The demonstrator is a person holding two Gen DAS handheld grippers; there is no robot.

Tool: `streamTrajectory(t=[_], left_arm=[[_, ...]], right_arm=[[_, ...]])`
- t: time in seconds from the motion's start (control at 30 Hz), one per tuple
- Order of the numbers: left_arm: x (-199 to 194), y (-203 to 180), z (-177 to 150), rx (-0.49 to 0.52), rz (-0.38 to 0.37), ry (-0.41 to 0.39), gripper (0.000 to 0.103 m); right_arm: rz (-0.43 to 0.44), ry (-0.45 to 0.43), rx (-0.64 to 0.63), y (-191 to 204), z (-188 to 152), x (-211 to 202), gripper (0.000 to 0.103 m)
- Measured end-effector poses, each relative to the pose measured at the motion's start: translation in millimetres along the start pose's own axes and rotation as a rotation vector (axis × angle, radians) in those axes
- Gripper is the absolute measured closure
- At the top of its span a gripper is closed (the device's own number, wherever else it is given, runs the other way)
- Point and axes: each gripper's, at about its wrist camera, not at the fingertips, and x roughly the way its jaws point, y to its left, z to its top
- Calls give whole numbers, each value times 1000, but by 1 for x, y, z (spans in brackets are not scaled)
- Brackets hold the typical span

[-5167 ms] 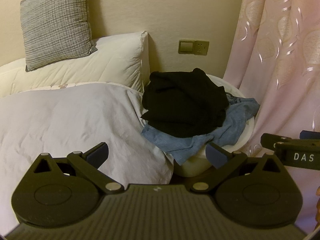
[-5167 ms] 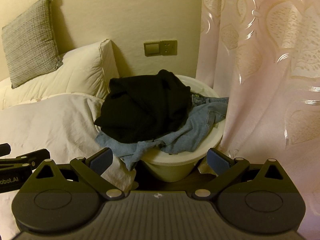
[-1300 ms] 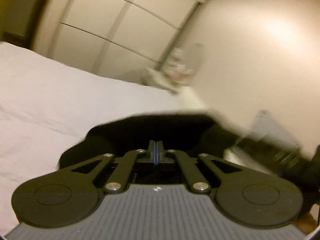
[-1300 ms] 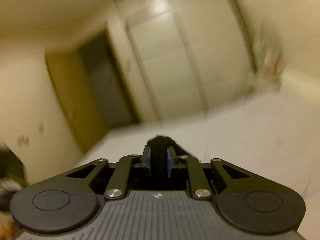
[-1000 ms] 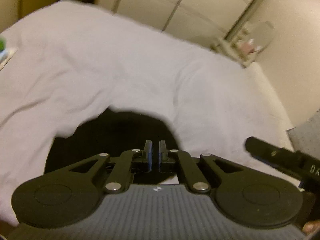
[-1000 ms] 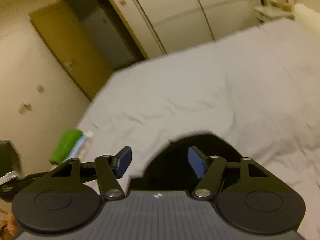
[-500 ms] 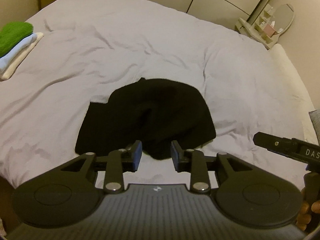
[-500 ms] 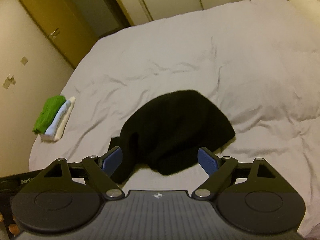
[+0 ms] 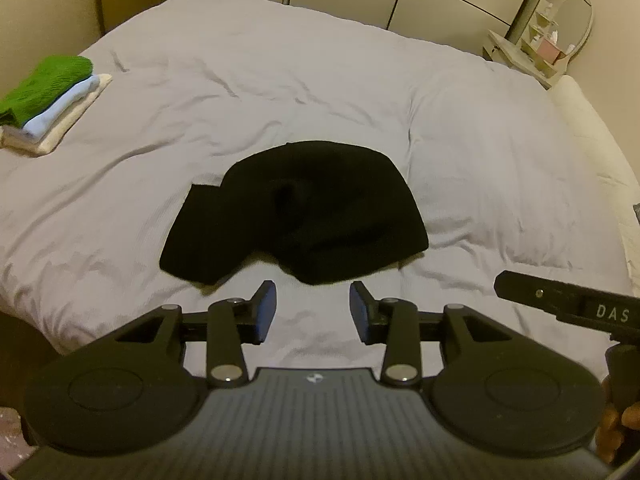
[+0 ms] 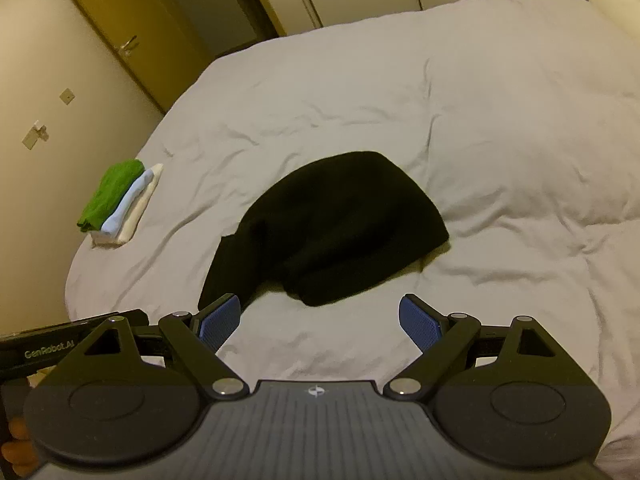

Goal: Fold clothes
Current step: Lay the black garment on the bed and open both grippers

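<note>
A black garment (image 9: 296,208) lies crumpled in a heap on the white duvet (image 9: 280,80), near the bed's front edge. The right wrist view shows the same black garment (image 10: 332,228) on the duvet (image 10: 440,100). My left gripper (image 9: 313,312) hovers open just in front of the heap, with nothing between its blue-padded fingers. My right gripper (image 10: 320,322) is also open and empty, its fingers wide apart, a little short of the garment's near edge. The right gripper's body shows at the right edge of the left wrist view.
A stack of folded clothes (image 9: 48,104), green on top of pale blue and cream, sits at the bed's left edge; the same folded clothes (image 10: 120,204) appear in the right view. A dressing table with a mirror (image 9: 544,44) stands far right. A wooden door (image 10: 120,28) and wardrobe panels line the far walls.
Both grippers carried the black garment from the basket to the bed and let it go. Since half a second ago both have drawn back slightly, and the left has opened wider.
</note>
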Motion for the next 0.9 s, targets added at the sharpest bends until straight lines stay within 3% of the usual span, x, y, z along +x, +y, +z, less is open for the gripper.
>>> streamTrajectory(t=[0.43, 0.9], left_arm=[[-33, -25, -24, -4, 56, -68, 62], [-12, -10, -7, 1, 35, -71, 58]], right_arm=[[21, -22, -50, -7, -10, -24, 14], [-6, -30, -57, 3, 2, -7, 14]])
